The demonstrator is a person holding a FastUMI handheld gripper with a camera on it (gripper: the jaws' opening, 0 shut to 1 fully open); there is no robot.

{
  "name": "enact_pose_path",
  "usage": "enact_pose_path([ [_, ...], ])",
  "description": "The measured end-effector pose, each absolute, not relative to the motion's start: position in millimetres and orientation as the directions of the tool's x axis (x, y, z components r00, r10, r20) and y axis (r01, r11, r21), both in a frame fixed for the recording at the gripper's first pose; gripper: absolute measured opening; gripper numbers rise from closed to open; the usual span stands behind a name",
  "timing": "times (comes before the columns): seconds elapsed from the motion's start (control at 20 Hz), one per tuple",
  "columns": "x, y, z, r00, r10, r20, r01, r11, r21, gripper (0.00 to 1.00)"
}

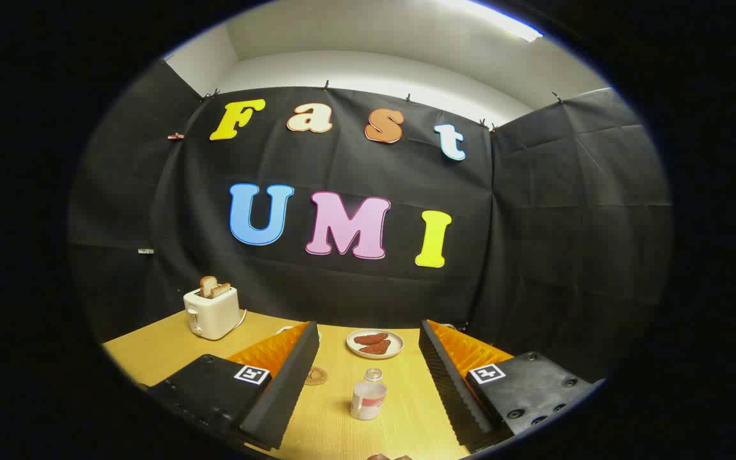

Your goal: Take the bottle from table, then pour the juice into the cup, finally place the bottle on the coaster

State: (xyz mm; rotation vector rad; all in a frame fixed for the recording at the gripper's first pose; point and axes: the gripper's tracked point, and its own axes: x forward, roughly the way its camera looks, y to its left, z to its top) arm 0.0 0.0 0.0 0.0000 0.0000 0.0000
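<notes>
White toaster (211, 312) with two bread slices stands far left on wooden table (151, 358), cord trailing right. Left finger (282, 377) partly covers round woven coaster (315, 375); pale object behind fingertip mostly hidden, identity unclear. Gripper (368, 377) open, fingers well apart, touching nothing. Bottle (368, 396) upright between fingers, cap off, clear body with red-and-white label, apart from both pads. Beyond bottle: white plate (375, 343) holding reddish food pieces. Right finger (448, 377) hides table behind it. Dark shape at near table edge cut off, unidentifiable.
</notes>
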Motion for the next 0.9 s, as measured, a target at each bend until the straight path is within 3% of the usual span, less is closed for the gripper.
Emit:
enact_pose_path([
  [0.9, 12.4, 2.0, -24.2, 0.998, 0.054, -0.045, -0.053, 0.999, 0.004, 0.97],
])
